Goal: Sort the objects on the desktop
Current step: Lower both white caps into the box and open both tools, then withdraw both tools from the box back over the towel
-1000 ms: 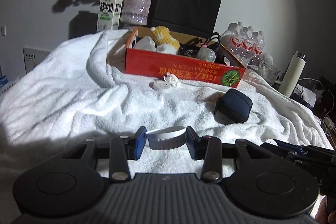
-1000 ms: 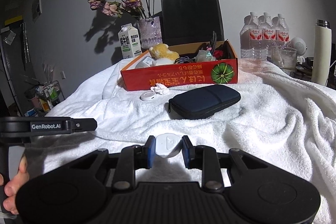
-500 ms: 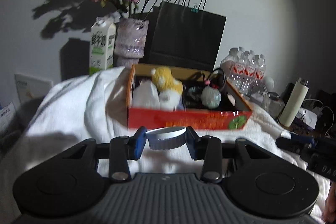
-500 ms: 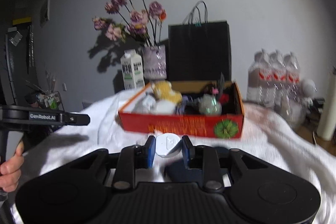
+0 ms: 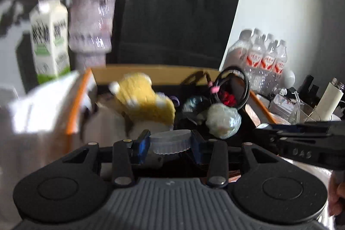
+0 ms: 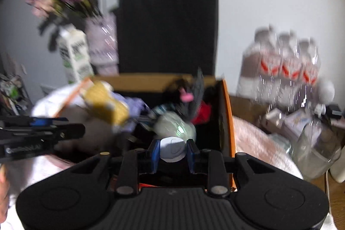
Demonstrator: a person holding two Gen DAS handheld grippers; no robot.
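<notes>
Both my tools over the orange box [image 5: 74, 105], each loaded.
My left tool [image 5: 170, 142] clamps the ribbed round lid [image 5: 170, 141] at frame centre; my right tool [image 6: 172, 150] grips a small white case [image 6: 172, 149], low centre.

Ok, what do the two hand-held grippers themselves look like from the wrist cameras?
Both match: the left hand-held gripper and the right hand-held gripper have a black body with two round discs, a grey ribbed centre plate, black linkage arms with silver rivets, and blue pads on the fingertips. White lettering marks each gripper's side, blurred here. No cables or sleeves show.
</notes>
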